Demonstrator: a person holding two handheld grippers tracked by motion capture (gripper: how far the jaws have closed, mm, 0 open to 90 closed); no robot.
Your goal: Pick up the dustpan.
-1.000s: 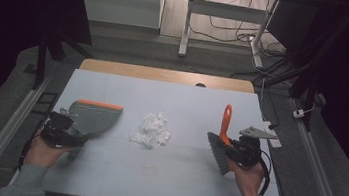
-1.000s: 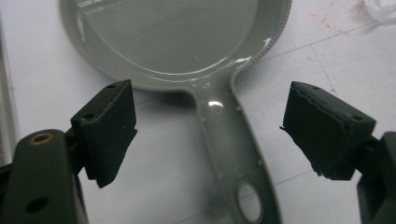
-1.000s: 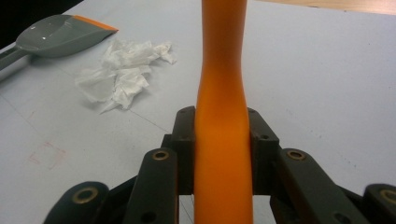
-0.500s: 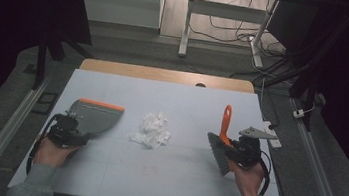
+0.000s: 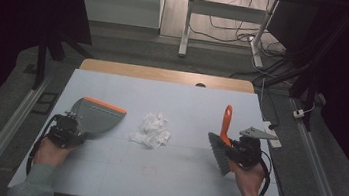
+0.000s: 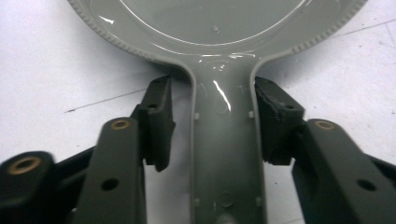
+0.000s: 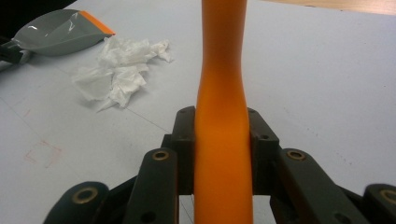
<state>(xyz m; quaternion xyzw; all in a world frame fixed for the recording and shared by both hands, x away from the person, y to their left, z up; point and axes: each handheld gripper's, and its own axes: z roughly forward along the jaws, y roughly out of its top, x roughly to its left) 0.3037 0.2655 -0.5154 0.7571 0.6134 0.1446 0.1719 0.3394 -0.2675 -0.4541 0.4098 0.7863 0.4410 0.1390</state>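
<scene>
1. Left gripper (image 5: 69,129) is sitting at the table's left edge, with the grey dustpan (image 5: 97,116) lying flat ahead of it, orange lip pointing toward the far side.
2. In the left gripper view the dustpan handle (image 6: 226,154) is running straight down between the two jaws. The jaws have just been closing in on it. The right-hand pad is sitting at the handle's edge; the left-hand pad is showing a thin gap, so no firm clamp yet.
3. Right gripper (image 5: 236,151) is sitting near the table's right edge, jaws clamping on the orange handle of the brush (image 5: 225,134). In the right gripper view both pads are pressing against the brush handle (image 7: 223,140).
4. Brush bristles are pointing toward the person, the handle pointing away to the far side.
5. Crumpled white tissue (image 5: 152,130) is lying mid-table between dustpan and brush, apart from both, nearer the dustpan lip.
</scene>
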